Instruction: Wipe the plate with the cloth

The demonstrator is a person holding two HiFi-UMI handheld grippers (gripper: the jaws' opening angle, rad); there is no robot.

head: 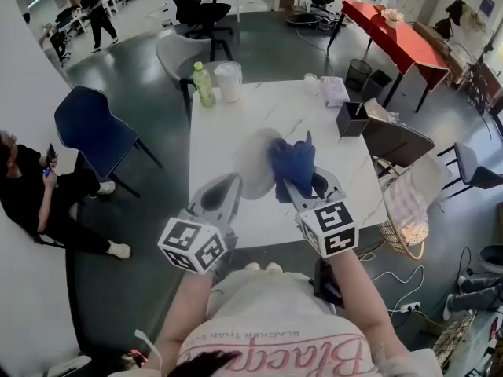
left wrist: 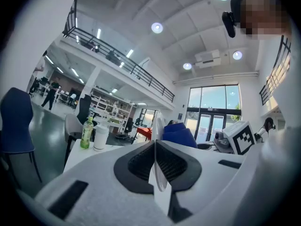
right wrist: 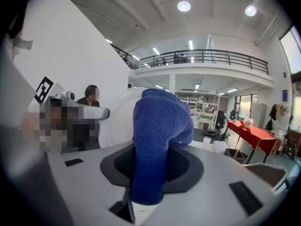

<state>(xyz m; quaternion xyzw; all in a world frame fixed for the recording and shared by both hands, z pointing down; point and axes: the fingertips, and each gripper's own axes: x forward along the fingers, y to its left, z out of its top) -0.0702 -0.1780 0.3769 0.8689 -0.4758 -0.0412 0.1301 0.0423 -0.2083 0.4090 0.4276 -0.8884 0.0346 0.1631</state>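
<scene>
The table (head: 216, 140) is bare down its left strip and across the stretch above the plate (head: 255, 163), so a gripper could pass there. The plate, up on edge at frame centre with the cloth (head: 292, 162) at its right, blocks the near middle. Along the table's top edge stand a bottle (head: 203, 83), a jug (head: 229, 81) and a tissue pack (head: 334, 91). A black box (head: 351, 119) crowds the right edge. A blue chair (head: 94, 132) closes in at left and a dark chair (head: 397, 142) at right.

Open-plan office/lab hall: polished grey floor (head: 149, 242), black swivel office chair (head: 196, 8) at 12 o'clock, long red table (head: 397, 38) at 1 o'clock, blue shell chair (head: 94, 132) at 9 o'clock, railed mezzanine (right wrist: 207, 58) overhead.
</scene>
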